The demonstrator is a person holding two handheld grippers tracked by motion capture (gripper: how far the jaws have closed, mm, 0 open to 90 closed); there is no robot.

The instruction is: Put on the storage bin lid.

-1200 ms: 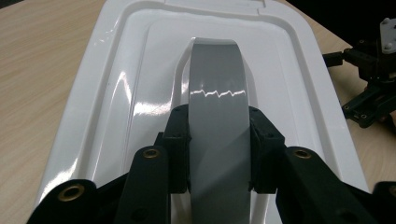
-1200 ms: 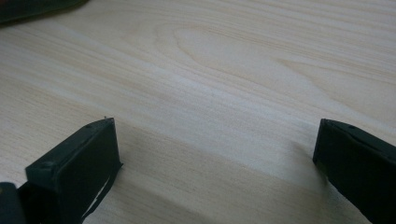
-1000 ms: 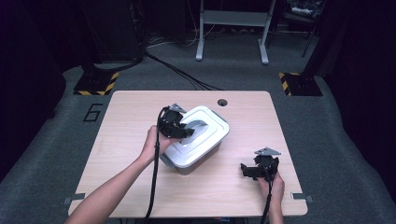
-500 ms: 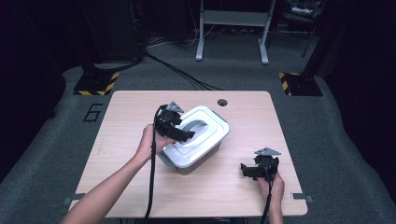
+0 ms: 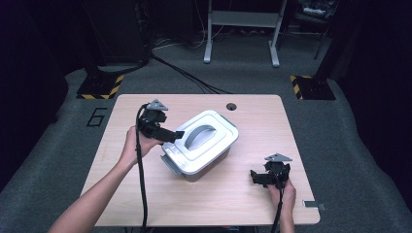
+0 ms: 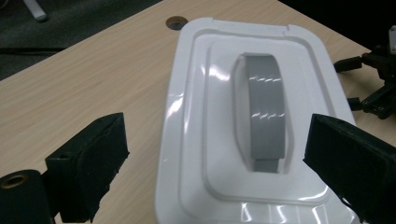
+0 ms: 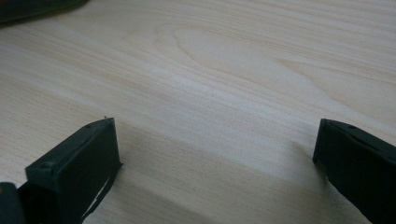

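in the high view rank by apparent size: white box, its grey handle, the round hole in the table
1. white box
2. grey handle
3. round hole, clearly the smallest

Single readable mark: digit "6" [image 5: 97, 117], dark, on grey floor carpet [image 5: 58, 160], just beside left edge of table [image 5: 252, 104], near that table's far left corner. Yellow-black hazard striping, sign without words, on two floor plates: one [image 5: 99, 90] beyond table's far left corner, other [image 5: 311, 85] beyond table's far right corner. White box lid [image 6: 252, 116] on table: no print legible. Table top in right gripper view: bare wood grain, no lettering.
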